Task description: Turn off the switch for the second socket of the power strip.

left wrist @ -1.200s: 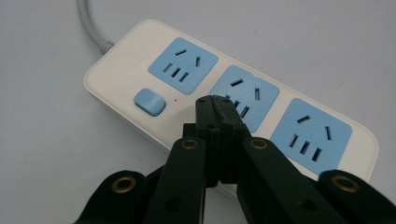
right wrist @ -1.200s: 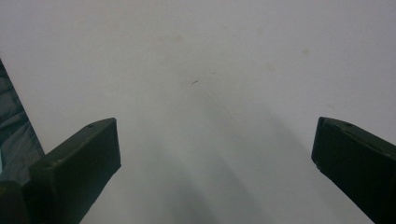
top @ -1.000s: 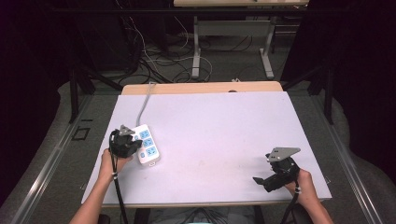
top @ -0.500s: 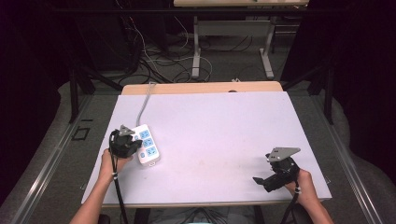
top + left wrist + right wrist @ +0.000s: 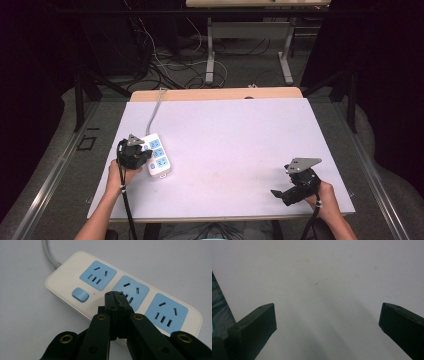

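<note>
Hovering over power strip (image 5: 120,292) – left gripper (image 5: 115,293), jaws together

Power strip (image 5: 75,277): cream-white, three light-blue sockets, light-blue switch.
Cord (image 5: 47,252): grey.
My tools' jaws: black.
Counter (image 5: 240,145): pale lilac-white.

The table (image 5: 240,145) is evenly and brightly lit from above, while the room beyond its far edge and both sides sinks into near black. The high view is soft and grainy. In the right gripper view, faint diffuse shadows spread across the surface.
</note>
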The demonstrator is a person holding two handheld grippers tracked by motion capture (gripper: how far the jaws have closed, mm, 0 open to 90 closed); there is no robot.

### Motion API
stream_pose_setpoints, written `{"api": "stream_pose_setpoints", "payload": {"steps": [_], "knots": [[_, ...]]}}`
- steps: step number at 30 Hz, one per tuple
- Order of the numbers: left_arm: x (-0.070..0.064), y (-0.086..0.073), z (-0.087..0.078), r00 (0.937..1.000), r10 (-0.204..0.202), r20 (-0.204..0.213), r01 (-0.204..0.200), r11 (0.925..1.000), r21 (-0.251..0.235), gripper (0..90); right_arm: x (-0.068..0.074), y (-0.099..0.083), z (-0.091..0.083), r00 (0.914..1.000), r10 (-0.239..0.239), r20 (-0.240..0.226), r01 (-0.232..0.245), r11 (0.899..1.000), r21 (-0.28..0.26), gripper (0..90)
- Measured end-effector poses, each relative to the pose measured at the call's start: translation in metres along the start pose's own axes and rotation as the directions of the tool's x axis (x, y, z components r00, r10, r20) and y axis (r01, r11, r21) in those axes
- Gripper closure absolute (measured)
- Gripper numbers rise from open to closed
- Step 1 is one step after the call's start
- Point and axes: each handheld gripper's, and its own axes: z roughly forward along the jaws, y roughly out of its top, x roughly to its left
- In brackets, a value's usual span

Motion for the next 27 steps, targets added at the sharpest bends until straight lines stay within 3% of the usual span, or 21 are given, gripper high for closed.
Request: {"api": "stream_pose_setpoints", "payload": {"steps": [13, 19, 23, 27], "knots": [[0.0015, -0.0012, -0.0004, 0.9999, -0.005, 0.011, 0.005, 0.9999, -0.01, 90.0, 0.0011, -0.0003, -0.0006, 0.9999, 0.014, 0.006, -0.014, 1.0, 0.002, 0.7], [0.0015, 0.0004, -0.0014, 0.9999, 0.01, 0.01, -0.01, 0.9999, 0.009, 90.0, -0.0007, 0.0, 0.0004, 0.9999, -0.011, 0.001, 0.011, 1.0, -0.002, 0.7], [0.0017, 0.0001, -0.0035, 0.9996, 0.012, 0.027, -0.011, 0.9998, -0.017, 90.0, -0.0002, -0.0002, 0.0006, 1.0, -0.005, 0.0, 0.005, 1.0, -0.002, 0.7], [0.0008, 0.0011, -0.0035, 0.9996, 0.011, 0.026, -0.011, 0.9999, -0.012, 90.0, -0.0004, -0.0001, 0.0008, 1.0, -0.006, -0.003, 0.006, 1.0, 0.002, 0.7]]}}
